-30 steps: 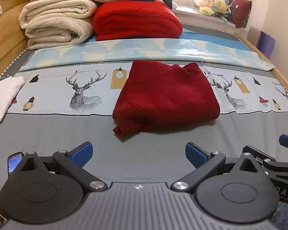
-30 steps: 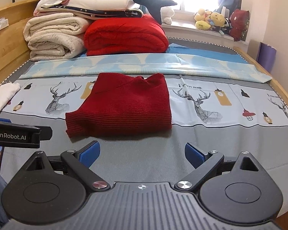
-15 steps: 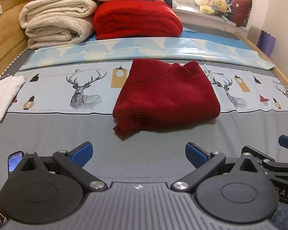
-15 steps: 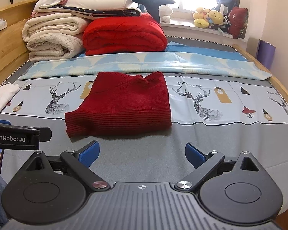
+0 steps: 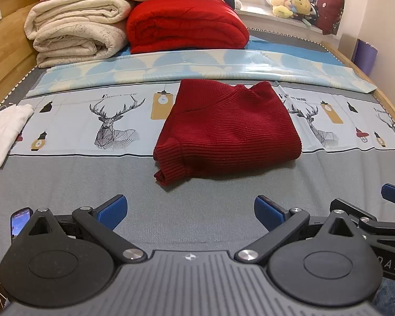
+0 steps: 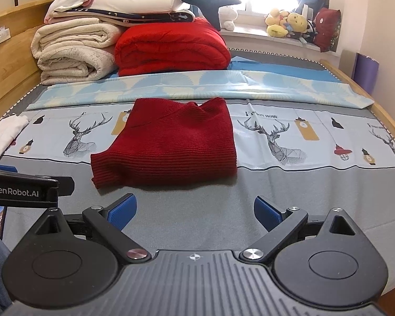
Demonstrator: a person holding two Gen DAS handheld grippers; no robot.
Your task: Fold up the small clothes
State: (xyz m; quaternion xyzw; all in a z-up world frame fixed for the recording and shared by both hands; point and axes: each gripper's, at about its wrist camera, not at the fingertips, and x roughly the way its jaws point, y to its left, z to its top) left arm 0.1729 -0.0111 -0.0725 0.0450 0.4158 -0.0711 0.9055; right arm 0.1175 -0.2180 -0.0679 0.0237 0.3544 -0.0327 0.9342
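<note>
A dark red knit sweater (image 5: 229, 131) lies folded into a rough square on the bed, one cuff poking out at its near left corner. It also shows in the right wrist view (image 6: 171, 144). My left gripper (image 5: 189, 210) is open and empty, held over the grey sheet just short of the sweater. My right gripper (image 6: 194, 210) is open and empty too, also short of the sweater's near edge. Each gripper shows at the side of the other's view.
A white garment (image 5: 2, 134) lies at the bed's left edge. Folded cream blankets (image 5: 76, 34) and a red quilt (image 5: 184, 23) are stacked at the far end. A phone (image 5: 19, 221) lies near left. Wooden bed rails run along both sides.
Both grippers have drifted very slightly; the sweater lies as before and both grippers stay open.
</note>
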